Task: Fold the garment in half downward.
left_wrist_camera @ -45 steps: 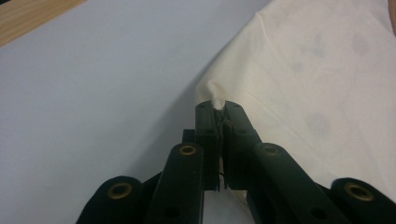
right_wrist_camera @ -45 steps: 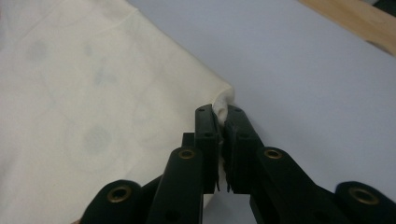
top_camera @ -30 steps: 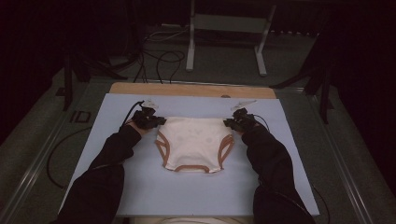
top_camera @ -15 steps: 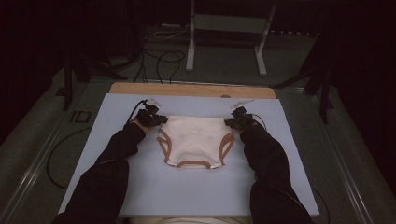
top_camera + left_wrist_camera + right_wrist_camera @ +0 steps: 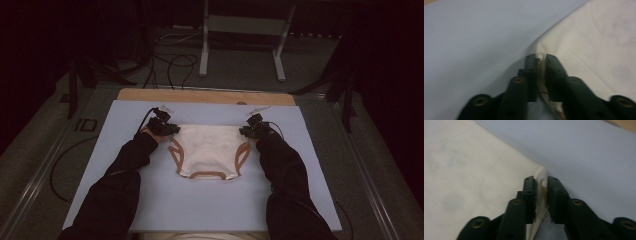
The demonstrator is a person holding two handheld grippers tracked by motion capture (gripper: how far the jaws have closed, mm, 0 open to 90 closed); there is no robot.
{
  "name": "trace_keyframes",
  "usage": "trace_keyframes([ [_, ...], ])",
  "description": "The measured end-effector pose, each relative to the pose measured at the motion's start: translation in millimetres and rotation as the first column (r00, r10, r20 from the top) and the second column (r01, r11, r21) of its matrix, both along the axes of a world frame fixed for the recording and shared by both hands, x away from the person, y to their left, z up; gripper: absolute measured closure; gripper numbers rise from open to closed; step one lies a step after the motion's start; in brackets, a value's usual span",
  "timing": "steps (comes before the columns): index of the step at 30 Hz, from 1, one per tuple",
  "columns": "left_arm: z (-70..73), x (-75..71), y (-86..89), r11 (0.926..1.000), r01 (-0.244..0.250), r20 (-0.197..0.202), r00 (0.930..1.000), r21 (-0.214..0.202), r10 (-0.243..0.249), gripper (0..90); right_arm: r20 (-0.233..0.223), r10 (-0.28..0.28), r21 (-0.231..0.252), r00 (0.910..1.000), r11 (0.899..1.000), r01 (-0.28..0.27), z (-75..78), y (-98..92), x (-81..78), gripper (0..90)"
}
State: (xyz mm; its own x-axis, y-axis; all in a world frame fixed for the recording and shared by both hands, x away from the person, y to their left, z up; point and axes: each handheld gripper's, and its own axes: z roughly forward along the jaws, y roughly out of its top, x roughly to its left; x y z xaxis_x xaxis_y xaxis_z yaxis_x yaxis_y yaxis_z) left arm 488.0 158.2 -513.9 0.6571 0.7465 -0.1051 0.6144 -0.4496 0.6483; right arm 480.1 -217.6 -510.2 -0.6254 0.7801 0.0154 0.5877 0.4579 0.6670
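The cream garment (image 5: 207,150) is laid flat mid-desk (image 5: 320,165); its far corners sit between the just-loosened jaws of the left tool (image 5: 540,58) and right tool (image 5: 541,181), evidently for release.

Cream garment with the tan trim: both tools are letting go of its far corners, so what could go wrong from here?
1. The left tool has just been opening, yet a fold of the cream garment sits between its jaws; pulling away now could drag that corner.
2. The right tool has also just been opening with the corner in its gap, so it might snag likewise.
3. Either drag could wrinkle the garment, now flat on the blue mat.
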Motion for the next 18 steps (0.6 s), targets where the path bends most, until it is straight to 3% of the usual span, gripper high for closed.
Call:
trace_keyframes([
  [1, 1.3, -0.4, 1.5, 0.9998, -0.017, 0.006, 0.9998, 0.008, 0.016, 60.0, 0.005, 0.004, 0.008, 1.0000, 1.000, -0.004, 2.6, 1.0, -1.9, 68.0],
  [2, 1.3, -0.4, 1.5, 0.9998, -0.017, 0.006, 0.9998, 0.008, 0.016, 55.0, 0.005, 0.004, 0.008, 1.0000, 1.000, -0.004, 2.6, 1.0, -1.9, 68.0],
  [3, 3.7, -0.8, 3.6, 0.9996, -0.027, 0.003, 0.9996, 0.007, 0.027, 49.6, 0.019, 0.005, 0.024, 0.9998, 1.000, -0.005, 6.3, 1.4, -4.0, 57.9],
  [4, 3.7, -0.8, 3.6, 0.9996, -0.027, 0.003, 0.9996, 0.007, 0.027, 45.2, 0.019, 0.005, 0.024, 0.9998, 1.000, -0.005, 6.3, 1.4, -4.0, 57.9],
  [5, 7.0, -2.2, 5.3, 0.9993, -0.037, 0.013, 0.9992, 0.005, 0.037, 42.9, 0.026, 0.004, 0.038, 0.9997, 0.999, -0.005, 9.7, 2.5, -5.7, 49.6],
  [6, 7.0, -2.2, 5.3, 0.9993, -0.037, 0.013, 0.9992, 0.005, 0.037, 40.3, 0.026, 0.004, 0.038, 0.9997, 0.999, -0.005, 9.7, 2.5, -5.7, 49.6],
  [7, 11.3, -3.8, 6.8, 0.9995, -0.027, 0.016, 0.9995, -0.017, 0.027, 37.5, 0.024, 0.012, 0.045, 0.9996, 0.999, -0.013, 12.5, 3.8, -7.4, 42.8],
  [10, 13.5, -5.1, 6.5, 0.9995, -0.029, 0.026, 0.9992, -0.016, 0.029, 33.4, 0.019, 0.020, 0.052, 0.9996, 0.998, -0.021, 13.7, 4.3, -8.4, 41.0],
  [11, 19.2, -8.5, 6.5, 0.9995, -0.011, 0.033, 0.9994, -0.031, 0.012, 28.5, 0.021, 0.022, 0.076, 0.9995, 0.997, -0.024, 17.7, 5.4, -11.8, 30.8],
  [18, 30.6, -20.0, 5.5, 0.9968, 0.051, 0.030, 0.9984, -0.062, -0.049, 4.7, 0.010, 0.031, 0.149, 0.9995, 0.988, -0.032, 25.6, 3.3, -22.9, 12.7],
])
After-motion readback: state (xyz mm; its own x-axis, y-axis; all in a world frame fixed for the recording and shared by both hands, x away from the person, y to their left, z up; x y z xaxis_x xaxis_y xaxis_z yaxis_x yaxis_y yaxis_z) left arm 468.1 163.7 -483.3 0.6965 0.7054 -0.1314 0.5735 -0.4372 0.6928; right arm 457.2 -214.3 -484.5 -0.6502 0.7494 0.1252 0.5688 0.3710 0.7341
